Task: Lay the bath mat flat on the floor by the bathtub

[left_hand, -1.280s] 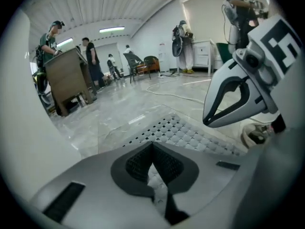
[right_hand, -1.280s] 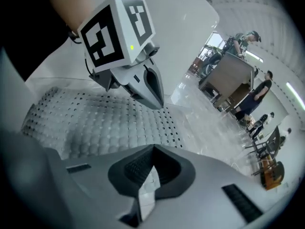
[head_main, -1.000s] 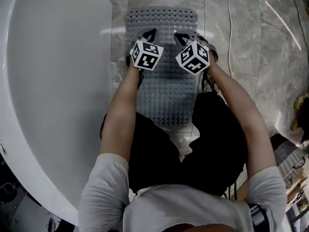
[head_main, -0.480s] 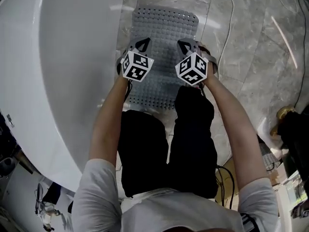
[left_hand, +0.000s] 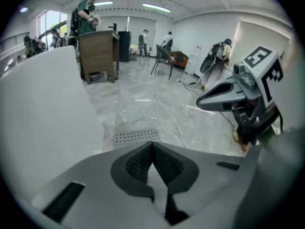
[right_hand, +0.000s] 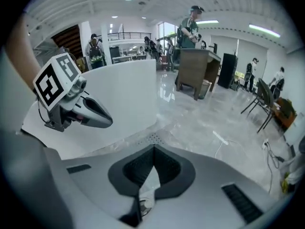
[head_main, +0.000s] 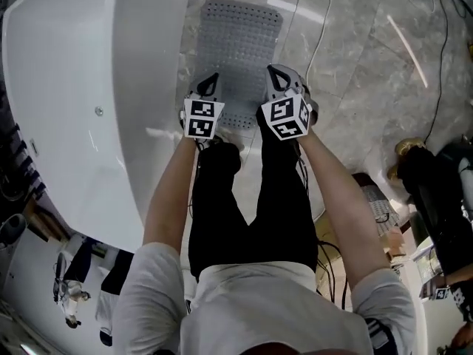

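Bath mat (head_main: 240, 46), grey and dotted with holes, lies flat on the marble floor (head_main: 355, 72). It stretches away ahead of both grippers, with one long side just beside the white bathtub (head_main: 81, 87). In the head view the near end of the bath mat sits below and between the two gripper tips, and neither gripper touches it.

The left gripper (head_main: 212, 78) is held over the mat's near corner on the tub side. Its jaws are pressed together with nothing between them. In the left gripper view (left_hand: 152, 147) the perforated far end of the mat (left_hand: 136, 136) shows just beyond the closed tips.

The right gripper (head_main: 274, 72) is held level with the left one, over the mat's opposite near corner. Its jaws are pressed together as well and hold nothing. In the right gripper view (right_hand: 153, 149) a thin strip of the mat's holes (right_hand: 152, 138) shows just past the tips.

The bathtub curves away to the left of the left gripper, and a small round fitting (head_main: 97, 112) shows on its white inner surface. A pale cable (head_main: 319, 21) runs across the floor to the right of the right gripper, apart from the mat.
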A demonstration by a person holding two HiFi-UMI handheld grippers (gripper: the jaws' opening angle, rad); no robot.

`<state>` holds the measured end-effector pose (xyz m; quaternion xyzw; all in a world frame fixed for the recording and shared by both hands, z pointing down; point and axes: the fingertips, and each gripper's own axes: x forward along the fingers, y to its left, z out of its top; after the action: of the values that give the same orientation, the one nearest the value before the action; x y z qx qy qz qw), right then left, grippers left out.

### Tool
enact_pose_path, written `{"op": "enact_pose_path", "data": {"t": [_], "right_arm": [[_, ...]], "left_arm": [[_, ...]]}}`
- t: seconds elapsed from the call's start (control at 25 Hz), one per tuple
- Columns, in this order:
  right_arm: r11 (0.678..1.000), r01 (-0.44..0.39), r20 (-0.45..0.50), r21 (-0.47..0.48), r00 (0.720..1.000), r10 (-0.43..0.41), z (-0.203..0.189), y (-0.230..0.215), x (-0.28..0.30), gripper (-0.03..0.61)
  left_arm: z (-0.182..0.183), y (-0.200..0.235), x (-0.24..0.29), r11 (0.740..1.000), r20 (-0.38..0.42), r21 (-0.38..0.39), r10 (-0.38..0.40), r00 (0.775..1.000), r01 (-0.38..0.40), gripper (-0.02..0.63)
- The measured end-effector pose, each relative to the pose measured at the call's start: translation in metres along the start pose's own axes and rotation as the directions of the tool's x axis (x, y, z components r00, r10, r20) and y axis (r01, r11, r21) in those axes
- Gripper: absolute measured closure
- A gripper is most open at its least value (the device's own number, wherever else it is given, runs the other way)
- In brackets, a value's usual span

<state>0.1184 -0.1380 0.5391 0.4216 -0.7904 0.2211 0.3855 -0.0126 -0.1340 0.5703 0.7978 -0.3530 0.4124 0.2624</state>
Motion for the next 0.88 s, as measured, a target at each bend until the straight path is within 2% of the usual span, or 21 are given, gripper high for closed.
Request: {"op": "enact_pose_path", "data": {"t": [0.04, 0.12, 0.2, 0.28, 0.48, 0.64, 0.76, 0.88], "right_arm": [[1.000, 0.006, 0.015, -0.010, 1.000, -0.006, 0.012, -0.002, -0.018, 0.572], [0.999, 0.009, 0.033, 0.037, 0.999, -0.011, 0.033, -0.004, -0.052, 0.572], [0.993, 0.011, 0.057, 0.113, 0.998, -0.018, 0.056, -0.011, -0.081, 0.572], [0.989, -0.001, 0.100, 0.151, 0.995, -0.014, 0.081, -0.018, -0.108, 0.572], [0.999, -0.034, 0.186, 0.042, 0.982, 0.026, 0.133, -0.010, -0.171, 0.572], [1.000, -0.016, 0.232, -0.023, 0.973, 0.021, 0.161, 0.008, -0.214, 0.572], [1.000, -0.005, 0.274, -0.014, 0.962, 0.009, 0.174, 0.024, -0.250, 0.572], [0.999, 0.006, 0.349, -0.049, 0.937, 0.012, 0.192, 0.046, -0.294, 0.572]], "left_arm": [[0.012, -0.008, -0.017, 0.999, 0.014, -0.042, 0.004, 1.000, -0.004, 0.601], [0.039, -0.020, -0.053, 0.994, 0.031, -0.103, 0.030, 0.999, -0.027, 0.601], [0.067, -0.025, -0.085, 0.990, 0.037, -0.127, 0.069, 0.997, -0.064, 0.601], [0.096, -0.032, -0.110, 0.987, 0.050, -0.123, 0.106, 0.993, -0.099, 0.601], [0.143, -0.051, -0.180, 0.981, 0.146, -0.121, 0.168, 0.975, -0.151, 0.601], [0.153, -0.059, -0.235, 0.969, 0.187, -0.160, 0.218, 0.958, -0.189, 0.601], [0.153, -0.069, -0.274, 0.959, 0.200, -0.137, 0.273, 0.941, -0.249, 0.601], [0.164, -0.084, -0.321, 0.963, 0.298, -0.117, 0.268, 0.916, -0.244, 0.601]]}}
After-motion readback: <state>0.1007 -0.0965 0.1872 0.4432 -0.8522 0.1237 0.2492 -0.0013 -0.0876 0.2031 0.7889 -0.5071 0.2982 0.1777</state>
